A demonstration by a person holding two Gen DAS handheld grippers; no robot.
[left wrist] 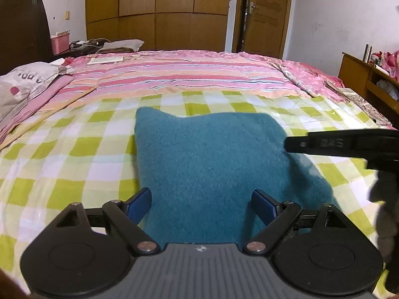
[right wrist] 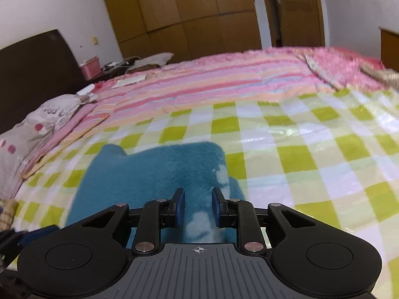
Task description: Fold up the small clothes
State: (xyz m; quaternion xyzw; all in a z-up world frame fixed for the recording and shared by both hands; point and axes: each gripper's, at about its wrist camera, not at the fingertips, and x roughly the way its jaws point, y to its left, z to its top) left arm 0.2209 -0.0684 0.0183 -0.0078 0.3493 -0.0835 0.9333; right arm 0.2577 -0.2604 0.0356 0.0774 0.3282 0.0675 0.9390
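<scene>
Teal fleece garment (left wrist: 212,164) on checked sheet (left wrist: 74,149), right gripper (right wrist: 198,206) pinching it, left gripper (left wrist: 202,206) agape.

White walls (left wrist: 336,12), wooden wardrobe (left wrist: 159,12) and door (left wrist: 266,12) at back; dark headboard (left wrist: 22,30) left; bed (left wrist: 187,72) with striped pink cover, checkered green sheet (left wrist: 74,149).

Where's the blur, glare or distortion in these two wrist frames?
Left wrist: barrel distortion bows the wardrobe, dark vignette in the corners, motion blur on the teal garment edge under the right tongs. Right wrist: glare on the glossy checked sheet, far bed edge smeared, horizon tilted.
</scene>
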